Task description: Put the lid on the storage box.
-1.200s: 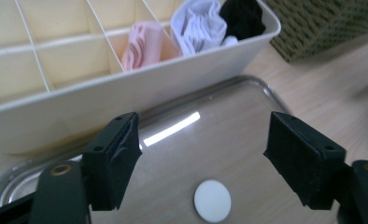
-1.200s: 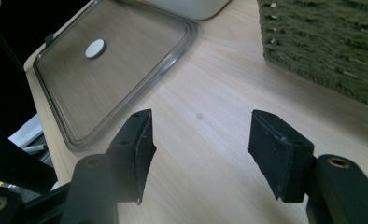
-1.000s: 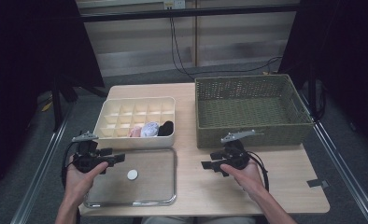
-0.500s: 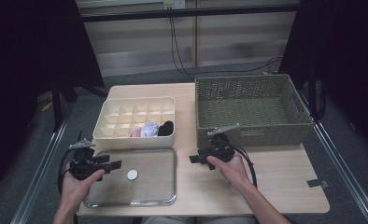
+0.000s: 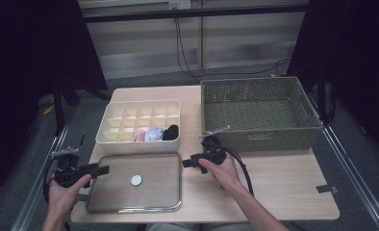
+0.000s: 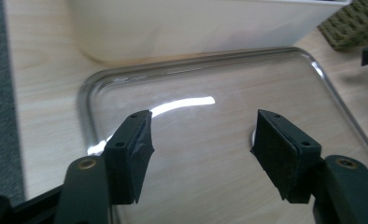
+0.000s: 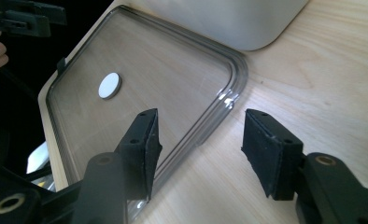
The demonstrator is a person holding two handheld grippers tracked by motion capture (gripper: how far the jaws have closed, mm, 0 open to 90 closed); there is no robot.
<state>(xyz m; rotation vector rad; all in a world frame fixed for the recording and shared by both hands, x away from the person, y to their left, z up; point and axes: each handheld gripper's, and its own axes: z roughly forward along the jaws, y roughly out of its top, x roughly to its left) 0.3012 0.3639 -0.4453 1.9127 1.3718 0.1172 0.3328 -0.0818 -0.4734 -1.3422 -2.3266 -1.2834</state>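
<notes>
High view: clear lid (image 5: 134, 182) flat on bench (image 5: 284, 187), at 6 o'clock of cream divided box (image 5: 140, 126). Left tool (image 5: 100, 169) at lid's 9 o'clock edge, right tool (image 5: 186, 162) at 3 o'clock corner.
Left gripper view: jaws wide, just been closing, nothing gripped, lid beneath.
Right gripper view: jaws wide, closing too, straddling lid rim (image 7: 219, 109).
</notes>
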